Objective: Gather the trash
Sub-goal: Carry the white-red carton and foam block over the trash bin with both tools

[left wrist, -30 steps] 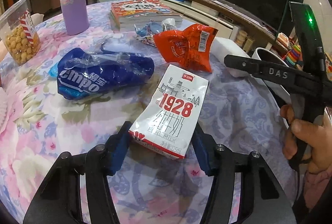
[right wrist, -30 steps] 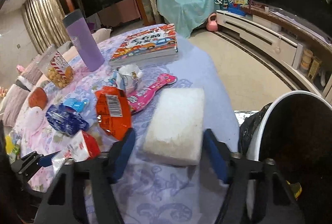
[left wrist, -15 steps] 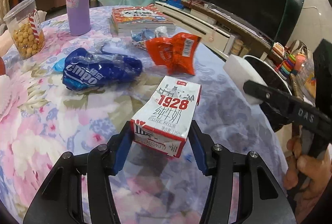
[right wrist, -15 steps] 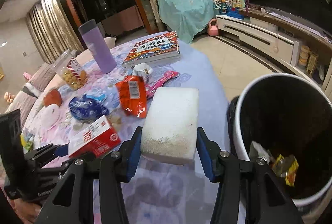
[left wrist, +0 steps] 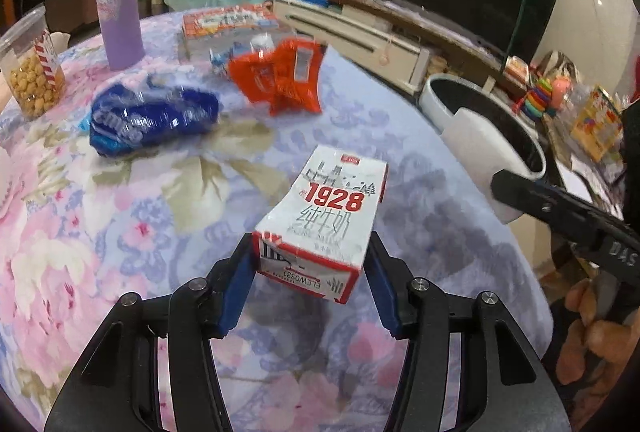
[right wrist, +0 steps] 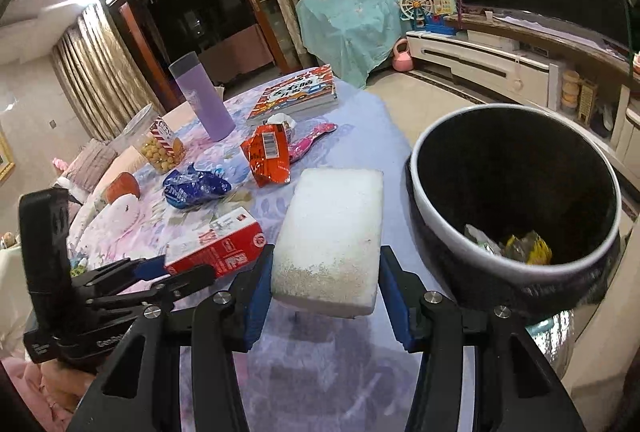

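Observation:
My left gripper (left wrist: 310,264) is shut on a white and red 1928 milk carton (left wrist: 326,216) and holds it above the floral tablecloth (left wrist: 120,232). The carton also shows in the right wrist view (right wrist: 216,248). My right gripper (right wrist: 326,280) is shut on a white foam block (right wrist: 332,232), lifted near the table's right edge, just left of the trash bin (right wrist: 516,200). The bin has a white rim, a black liner and some wrappers inside. An orange snack bag (left wrist: 280,76) and a blue wrapper (left wrist: 152,120) lie on the table.
A purple tumbler (left wrist: 118,4), a jar of snacks (left wrist: 32,76), a book (left wrist: 228,22) and a pink wrapper (right wrist: 312,138) are at the far side of the table. A TV cabinet (right wrist: 500,64) stands beyond the bin.
Both grippers closed on their objects and lifted them. The left rose with the milk carton; the right carried the foam block toward the bin, which now shows more fully.

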A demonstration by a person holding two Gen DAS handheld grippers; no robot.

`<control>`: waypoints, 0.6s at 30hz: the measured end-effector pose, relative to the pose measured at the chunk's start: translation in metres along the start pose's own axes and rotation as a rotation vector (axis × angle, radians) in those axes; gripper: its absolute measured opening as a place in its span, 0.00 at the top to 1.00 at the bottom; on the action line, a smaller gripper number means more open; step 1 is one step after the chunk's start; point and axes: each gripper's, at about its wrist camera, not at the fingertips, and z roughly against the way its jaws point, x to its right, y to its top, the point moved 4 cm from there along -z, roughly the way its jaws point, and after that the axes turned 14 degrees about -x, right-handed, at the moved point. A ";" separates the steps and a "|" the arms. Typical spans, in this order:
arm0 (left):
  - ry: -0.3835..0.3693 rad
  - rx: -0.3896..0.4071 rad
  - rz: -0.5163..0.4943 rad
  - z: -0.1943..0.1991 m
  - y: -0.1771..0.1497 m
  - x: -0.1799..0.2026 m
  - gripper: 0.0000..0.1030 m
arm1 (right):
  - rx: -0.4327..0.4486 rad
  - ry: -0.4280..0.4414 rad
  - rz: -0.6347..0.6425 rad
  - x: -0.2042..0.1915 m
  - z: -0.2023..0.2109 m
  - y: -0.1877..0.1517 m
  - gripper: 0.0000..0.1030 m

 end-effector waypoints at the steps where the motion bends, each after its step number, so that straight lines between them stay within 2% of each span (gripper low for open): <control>1: -0.002 -0.015 -0.001 -0.003 -0.001 0.000 0.48 | -0.003 0.003 -0.003 0.000 0.001 -0.003 0.51; 10: 0.007 -0.030 -0.015 -0.013 -0.002 0.002 0.48 | -0.053 0.004 -0.042 0.007 -0.012 -0.032 0.50; 18: -0.004 -0.012 0.010 -0.009 -0.005 0.000 0.50 | -0.066 -0.020 -0.041 0.006 -0.024 -0.036 0.44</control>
